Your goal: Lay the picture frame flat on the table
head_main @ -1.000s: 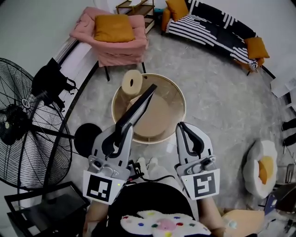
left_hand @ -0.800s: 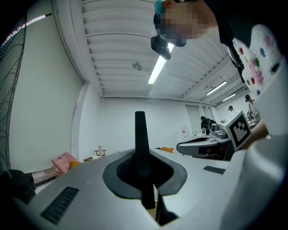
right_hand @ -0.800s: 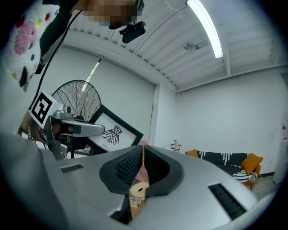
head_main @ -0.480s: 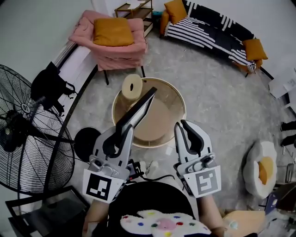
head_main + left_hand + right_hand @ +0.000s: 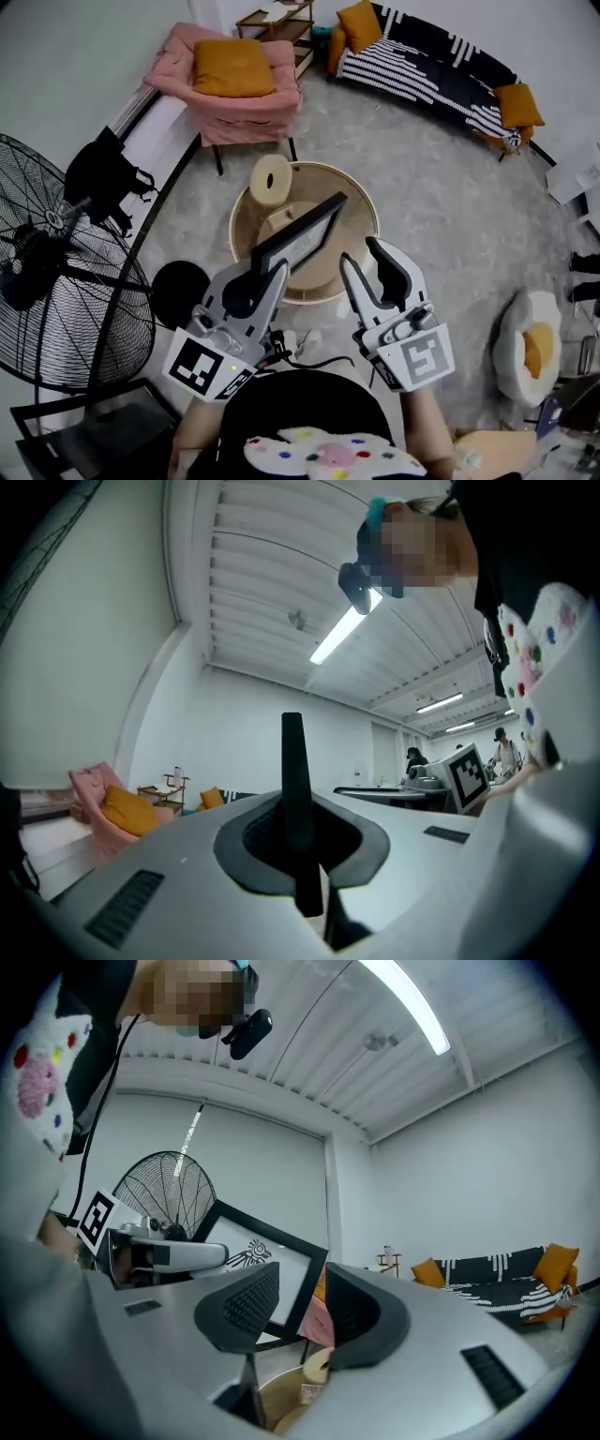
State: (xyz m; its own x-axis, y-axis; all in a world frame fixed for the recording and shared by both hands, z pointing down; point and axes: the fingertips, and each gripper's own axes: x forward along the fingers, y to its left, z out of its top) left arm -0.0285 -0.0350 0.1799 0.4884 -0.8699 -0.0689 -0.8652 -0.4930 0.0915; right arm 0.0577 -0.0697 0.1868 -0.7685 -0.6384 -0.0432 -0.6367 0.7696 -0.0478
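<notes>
Picture frame (image 5: 302,234) sits tilted over the round table (image 5: 364,208) at mid-picture, its lower edge pinched by the left gripper (image 5: 270,270). Further right, the right gripper (image 5: 364,255) is opening its jaws with nothing between them. Lowering seems under way; next the frame likely needs tipping flat onto the tabletop before release.

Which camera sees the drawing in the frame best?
The right gripper view: the frame faces it, so the black drawing shows. The head view shows the frame slanted, with the drawing unclear. The left gripper view shows only its thin edge.
</notes>
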